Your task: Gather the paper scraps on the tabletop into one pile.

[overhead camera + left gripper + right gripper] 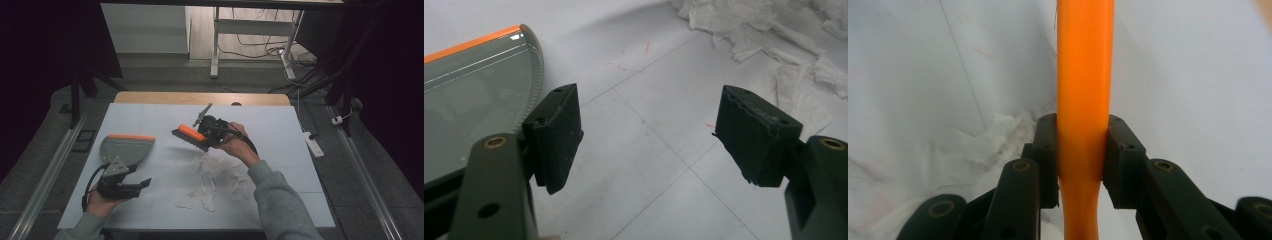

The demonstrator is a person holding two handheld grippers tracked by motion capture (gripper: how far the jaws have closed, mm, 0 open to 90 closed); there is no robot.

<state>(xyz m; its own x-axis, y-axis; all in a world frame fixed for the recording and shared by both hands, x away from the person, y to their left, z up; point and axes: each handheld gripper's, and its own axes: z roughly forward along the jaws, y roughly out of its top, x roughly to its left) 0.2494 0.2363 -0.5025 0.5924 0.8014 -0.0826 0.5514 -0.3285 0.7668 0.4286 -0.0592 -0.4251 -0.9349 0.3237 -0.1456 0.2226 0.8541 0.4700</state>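
Orange marks both tools in the high view: the right gripper [209, 131] holds an orange-backed brush [190, 136] lifted over the white table cover [150, 115], just beyond a heap of crumpled white paper [212, 182], while the left gripper [142, 184] rests near the table's front edge with a grey dustpan [125, 149], orange along its far edge, lying just beyond it. Along the left gripper view, the black pads [555, 135] stand wide apart over bare cover with nothing between them, the dustpan [474, 95] at the left and the paper [774, 40] at the upper right. Along the right gripper view, the pads [1120, 160] are clamped on the brush's orange handle [1084, 100], which runs straight up between them, with paper [948, 150] below at the left.
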